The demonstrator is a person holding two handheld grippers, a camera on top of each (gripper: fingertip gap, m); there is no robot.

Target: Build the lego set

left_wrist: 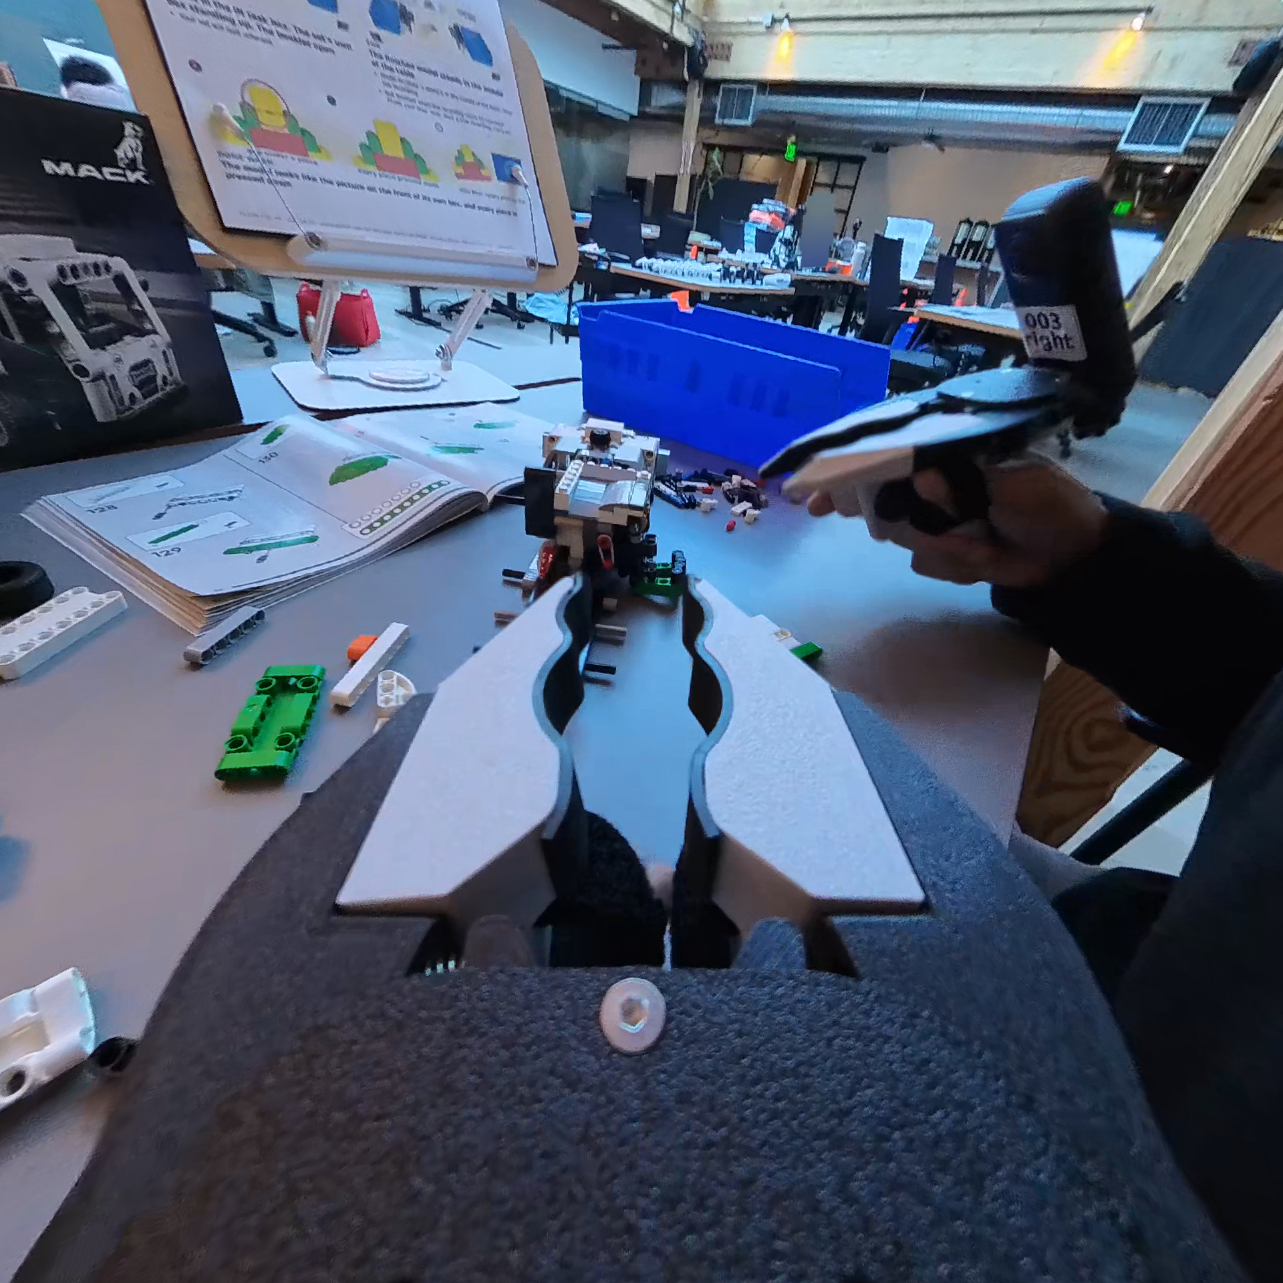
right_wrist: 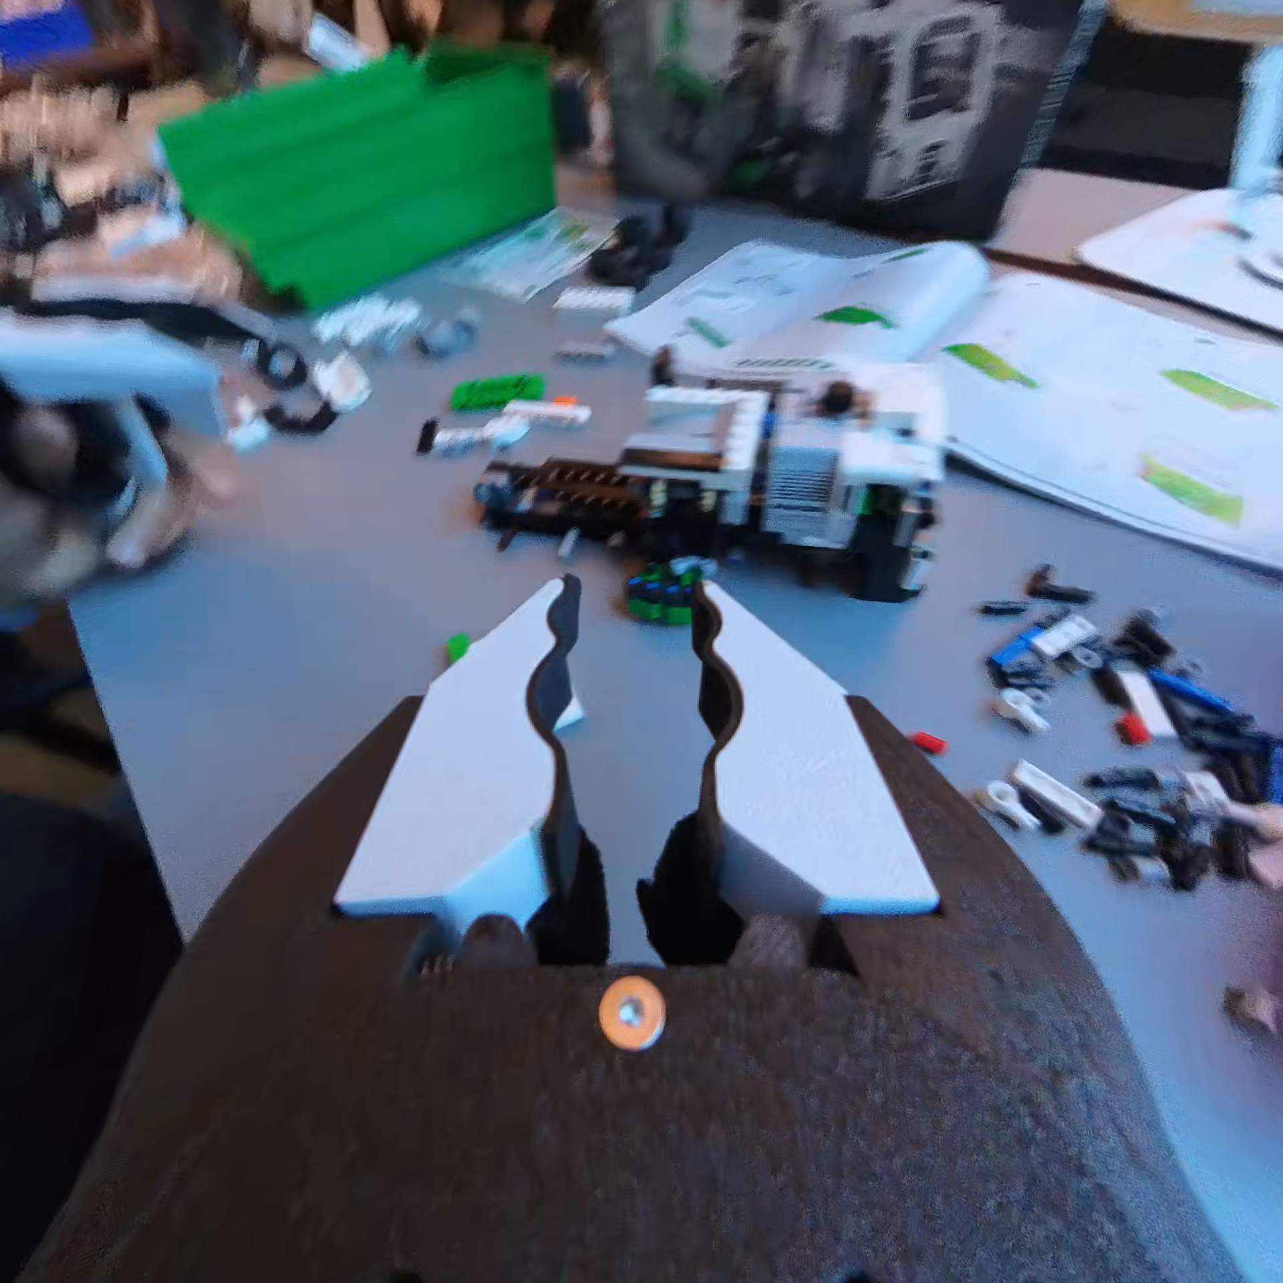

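A part-built white and black lego truck (left_wrist: 597, 493) stands on the grey table (left_wrist: 139, 833). It also shows side-on in the right wrist view (right_wrist: 729, 472). A small green and black assembly (left_wrist: 663, 573) lies by the truck's rear end, and in the right wrist view (right_wrist: 663, 590) it lies just beyond my right fingertips. My left gripper (left_wrist: 632, 590) is open and empty, its tips just short of the truck's rear end. My right gripper (right_wrist: 633, 590) is open and empty above the table. It shows in the left wrist view (left_wrist: 774, 475), held in a hand right of the truck.
An open instruction booklet (left_wrist: 278, 500) lies left of the truck. A green panel (left_wrist: 274, 722), white beam (left_wrist: 368, 663) and grey beam (left_wrist: 225, 635) lie at front left. A pile of small parts (right_wrist: 1145, 750) lies right. A blue bin (left_wrist: 722, 389), green bin (right_wrist: 368, 173), set box (left_wrist: 90, 278) and sheet stand (left_wrist: 361, 139) stand behind. Left tips to right tips: about 20 centimeters.
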